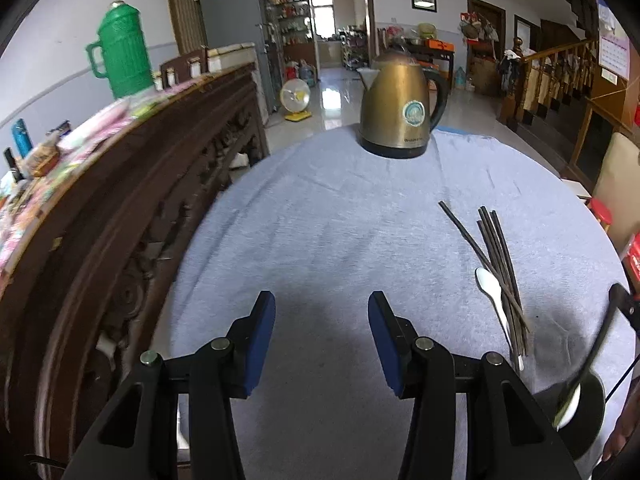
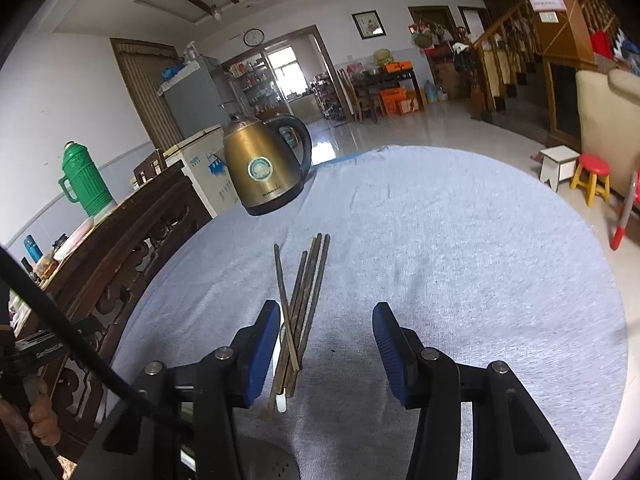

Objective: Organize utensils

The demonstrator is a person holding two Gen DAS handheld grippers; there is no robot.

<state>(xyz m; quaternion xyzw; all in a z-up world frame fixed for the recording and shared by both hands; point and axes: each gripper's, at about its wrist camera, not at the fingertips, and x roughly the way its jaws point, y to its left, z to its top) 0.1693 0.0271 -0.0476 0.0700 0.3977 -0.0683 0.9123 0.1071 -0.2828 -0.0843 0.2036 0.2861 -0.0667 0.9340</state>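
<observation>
Several dark chopsticks (image 1: 496,268) lie in a loose bundle on the pale blue cloth (image 1: 340,240), with a white spoon (image 1: 491,286) under them. In the right wrist view the chopsticks (image 2: 306,300) lie just inside the left finger, and the spoon's white handle end (image 2: 281,402) shows below. My left gripper (image 1: 322,340) is open and empty, left of the utensils. My right gripper (image 2: 326,348) is open and empty over the cloth (image 2: 460,260). Another spoon (image 1: 568,404) stands in a dark round holder (image 1: 590,412) at the lower right.
A brass electric kettle (image 1: 400,108) stands at the table's far side; it also shows in the right wrist view (image 2: 264,164). A carved dark wooden sideboard (image 1: 132,216) runs along the left, with a green thermos (image 1: 120,50) on it. Stools (image 2: 592,178) stand on the floor at right.
</observation>
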